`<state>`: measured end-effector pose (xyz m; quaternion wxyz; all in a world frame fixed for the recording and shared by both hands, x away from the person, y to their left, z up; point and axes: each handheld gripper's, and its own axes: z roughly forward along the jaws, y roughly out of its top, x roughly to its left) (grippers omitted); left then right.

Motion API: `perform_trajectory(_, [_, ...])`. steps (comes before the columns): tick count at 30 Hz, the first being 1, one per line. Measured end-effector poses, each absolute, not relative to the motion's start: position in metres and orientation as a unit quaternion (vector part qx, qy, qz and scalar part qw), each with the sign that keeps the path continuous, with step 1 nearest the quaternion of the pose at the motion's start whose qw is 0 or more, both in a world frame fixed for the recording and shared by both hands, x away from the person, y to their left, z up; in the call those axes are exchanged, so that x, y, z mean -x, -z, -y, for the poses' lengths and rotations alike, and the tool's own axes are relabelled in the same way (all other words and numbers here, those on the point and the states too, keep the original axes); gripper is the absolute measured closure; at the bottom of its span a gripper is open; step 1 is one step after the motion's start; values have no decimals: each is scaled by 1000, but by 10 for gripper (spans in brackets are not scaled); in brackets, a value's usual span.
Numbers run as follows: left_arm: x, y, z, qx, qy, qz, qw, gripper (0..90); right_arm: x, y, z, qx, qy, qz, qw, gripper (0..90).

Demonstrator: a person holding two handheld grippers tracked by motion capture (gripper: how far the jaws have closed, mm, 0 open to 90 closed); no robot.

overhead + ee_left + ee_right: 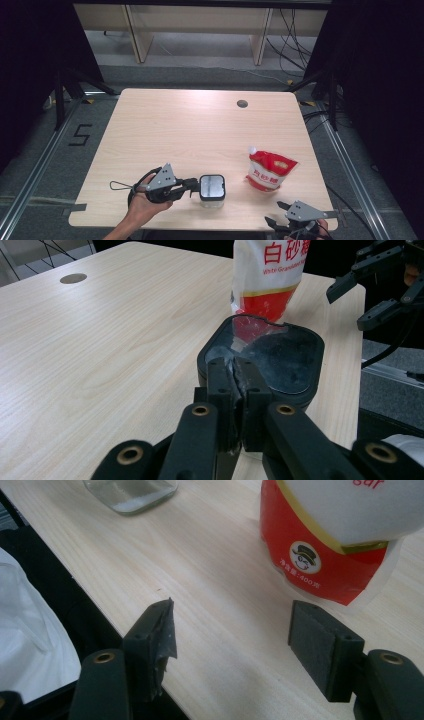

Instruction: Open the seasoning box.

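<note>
Pale wood counter [165, 130], grey floor [30, 150]; left gripper [192, 186] jaws pinched on jar [212, 189] lid; right gripper [276, 212] jaws wide, empty, beside sugar bag [270, 171].

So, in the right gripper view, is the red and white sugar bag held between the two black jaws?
No. The right gripper stands open over bare table, and the sugar bag stands beyond its jaws, untouched.
</note>
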<state>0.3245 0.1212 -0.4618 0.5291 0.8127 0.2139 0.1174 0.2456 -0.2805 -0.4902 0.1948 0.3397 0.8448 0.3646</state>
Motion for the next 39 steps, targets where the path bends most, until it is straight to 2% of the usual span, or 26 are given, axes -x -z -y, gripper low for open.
perform_trajectory(20, [-326, 464, -124, -810, -112, -210, 537, 886, -246, 489, 276, -329, -370, -846, 195, 379])
perform_trajectory(28, [-326, 465, -124, -804, -111, -216, 543, 886, -243, 483, 271, -316, -405, -832, 213, 484])
perform_trajectory(34, [-326, 465, -124, -803, -110, -218, 543, 885, -246, 481, 260, -302, -418, -831, 209, 614])
perform_trajectory(35, [-326, 465, -124, -803, -110, -218, 544, 886, -247, 480, 255, -297, -427, -829, 208, 659])
perform_trajectory(39, [-326, 465, -124, -803, -110, -216, 545, 886, -249, 476, 249, -289, -438, -824, 213, 716])
